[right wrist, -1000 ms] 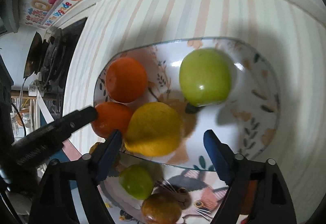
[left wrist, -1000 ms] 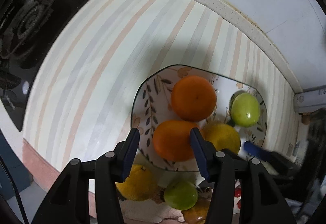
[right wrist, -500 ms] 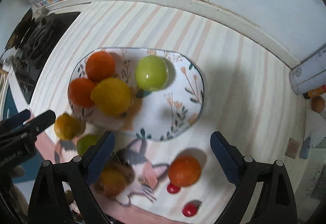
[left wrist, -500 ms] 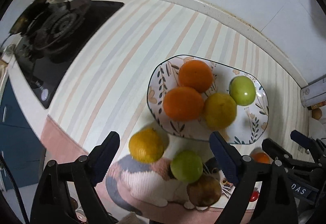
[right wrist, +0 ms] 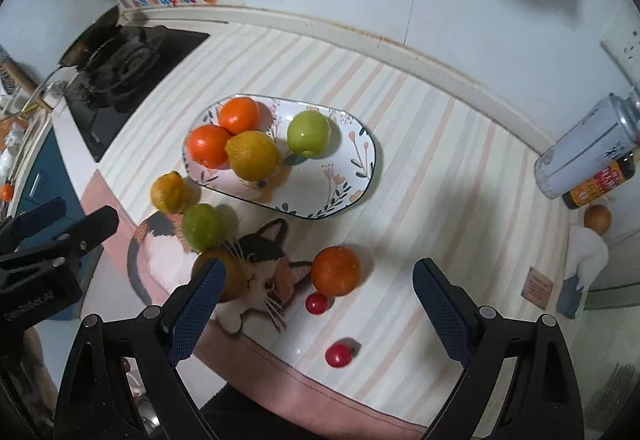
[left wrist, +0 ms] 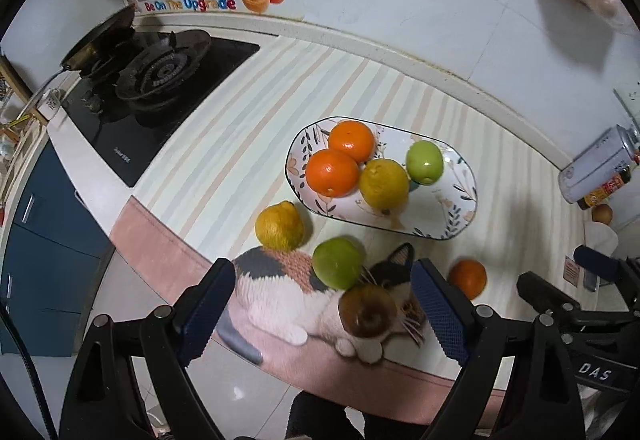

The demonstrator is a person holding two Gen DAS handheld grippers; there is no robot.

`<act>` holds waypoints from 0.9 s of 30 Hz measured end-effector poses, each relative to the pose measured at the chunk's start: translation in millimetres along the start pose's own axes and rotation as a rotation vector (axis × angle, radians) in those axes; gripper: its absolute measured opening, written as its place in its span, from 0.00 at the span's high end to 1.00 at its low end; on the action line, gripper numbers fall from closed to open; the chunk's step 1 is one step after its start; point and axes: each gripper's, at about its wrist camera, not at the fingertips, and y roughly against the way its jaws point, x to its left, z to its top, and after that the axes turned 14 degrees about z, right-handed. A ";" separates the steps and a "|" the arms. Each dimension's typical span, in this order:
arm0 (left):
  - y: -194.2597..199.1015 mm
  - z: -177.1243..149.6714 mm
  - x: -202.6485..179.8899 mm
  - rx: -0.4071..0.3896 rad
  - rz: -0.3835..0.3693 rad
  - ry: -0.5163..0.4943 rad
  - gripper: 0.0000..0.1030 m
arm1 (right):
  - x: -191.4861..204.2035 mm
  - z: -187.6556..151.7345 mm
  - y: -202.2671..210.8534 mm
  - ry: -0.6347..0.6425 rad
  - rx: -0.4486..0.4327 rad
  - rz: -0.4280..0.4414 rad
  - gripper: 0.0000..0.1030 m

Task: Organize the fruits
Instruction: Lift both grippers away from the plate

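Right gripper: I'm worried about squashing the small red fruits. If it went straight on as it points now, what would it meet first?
Probably the bare striped mat beside the loose orange. The right gripper is open and empty; the upper red fruit lies near that line, though depth is unclear.

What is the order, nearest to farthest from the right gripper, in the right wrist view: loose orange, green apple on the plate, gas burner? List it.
From the right gripper, jaws open and empty:
1. Loose orange, on the mat just ahead of the jaws, beside the printed cat.
2. Green apple, further back, on the plate.
3. Gas burner, farthest, at the far left by the wall.
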 end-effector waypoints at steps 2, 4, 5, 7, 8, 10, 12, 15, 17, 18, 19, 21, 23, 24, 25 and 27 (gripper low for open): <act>11.5 -4.7 1.0 -0.014 -0.004 0.003 0.13 | 3.1 -4.1 16.0 0.013 -0.016 0.010 0.06; 24.8 -8.4 3.0 -0.031 -0.012 0.009 0.13 | 7.0 -7.8 29.5 0.022 -0.033 0.013 0.06; 32.7 -10.3 4.2 -0.043 -0.015 0.013 0.13 | 9.5 -9.4 38.3 0.025 -0.043 0.022 0.06; 45.9 -11.9 5.4 -0.060 -0.024 0.013 0.13 | 13.3 -12.4 53.3 0.030 -0.061 0.031 0.06; 51.7 -12.5 5.9 -0.067 -0.030 0.013 0.13 | 14.1 -13.1 58.9 0.033 -0.067 0.034 0.06; 63.1 -14.3 6.5 -0.082 -0.038 0.011 0.13 | 14.8 -15.3 70.8 0.030 -0.078 0.046 0.06; 74.2 -16.0 7.1 -0.097 -0.044 0.006 0.13 | 15.7 -17.0 80.1 0.029 -0.088 0.051 0.06; 88.7 -19.4 7.9 -0.117 -0.054 0.003 0.13 | 18.1 -21.3 94.4 0.029 -0.106 0.057 0.06; 94.6 -20.8 8.2 -0.124 -0.058 0.002 0.13 | 20.0 -23.1 102.5 0.030 -0.113 0.063 0.06; 96.8 -21.4 8.7 -0.125 -0.062 0.003 0.13 | 21.1 -23.6 105.0 0.029 -0.118 0.065 0.06; 100.1 -22.4 9.1 -0.128 -0.065 0.005 0.13 | 22.2 -24.1 108.2 0.030 -0.122 0.066 0.06; 104.7 -23.9 9.5 -0.132 -0.071 0.003 0.13 | 23.8 -25.1 113.1 0.027 -0.130 0.073 0.06; 108.4 -25.0 9.0 -0.137 -0.074 0.003 0.13 | 25.5 -26.4 117.5 0.029 -0.133 0.074 0.06; 109.2 -25.0 9.3 -0.138 -0.075 0.002 0.13 | 26.3 -26.8 118.8 0.029 -0.138 0.076 0.06; 110.9 -25.4 9.2 -0.141 -0.074 0.000 0.13 | 26.6 -27.1 120.0 0.028 -0.141 0.077 0.06; 112.0 -25.5 9.9 -0.144 -0.077 0.001 0.13 | 27.4 -27.5 120.1 0.025 -0.140 0.082 0.06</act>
